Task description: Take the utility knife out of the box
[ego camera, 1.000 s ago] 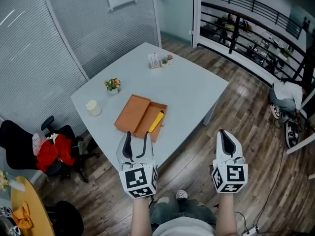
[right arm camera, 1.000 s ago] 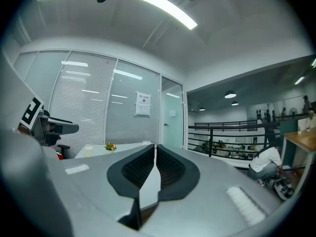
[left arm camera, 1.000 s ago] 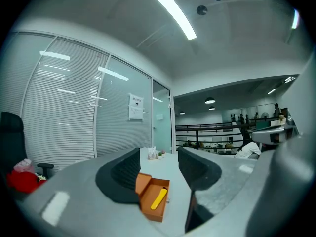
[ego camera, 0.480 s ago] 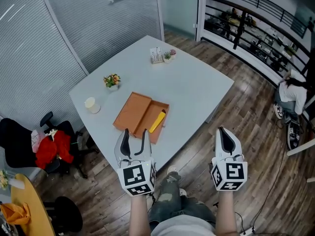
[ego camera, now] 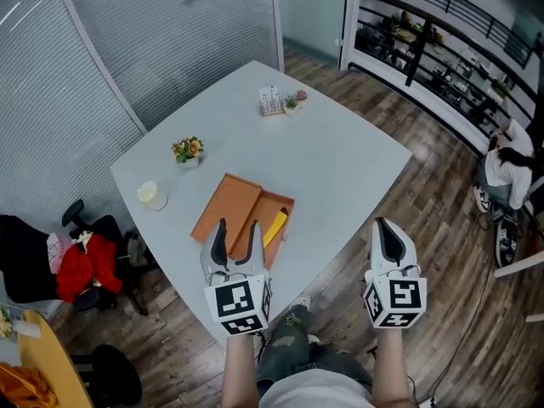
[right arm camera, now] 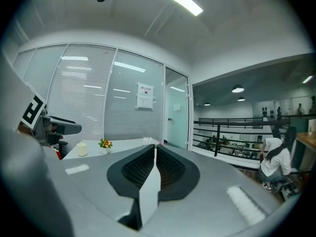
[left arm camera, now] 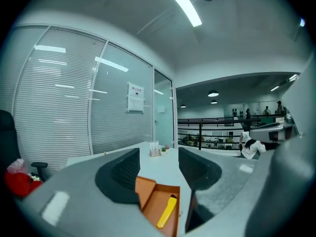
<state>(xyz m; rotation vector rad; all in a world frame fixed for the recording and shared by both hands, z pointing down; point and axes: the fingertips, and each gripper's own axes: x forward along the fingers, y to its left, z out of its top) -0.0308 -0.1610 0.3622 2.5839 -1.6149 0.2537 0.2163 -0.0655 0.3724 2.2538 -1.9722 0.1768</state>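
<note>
Well, the person stands at the near corner of the pale table [ego camera: 340, 160], a gripper in each hand. The left gripper [ego camera: 236, 228] has its jaws apart with nothing between them. The right gripper [ego camera: 385, 229] has its jaws pressed together, empty. The yellow utility knife [ego camera: 274, 227] lies in the tray of the open brown box [ego camera: 223, 209] on the table. A small flower pot [ego camera: 188, 150] and a white cup [ego camera: 151, 195] stand farther along the table, apart from the box.

Bright even office light, ceiling strip lamp [left arm camera: 180, 4] overhead, strong fisheye edges, close foreground blurred
</note>
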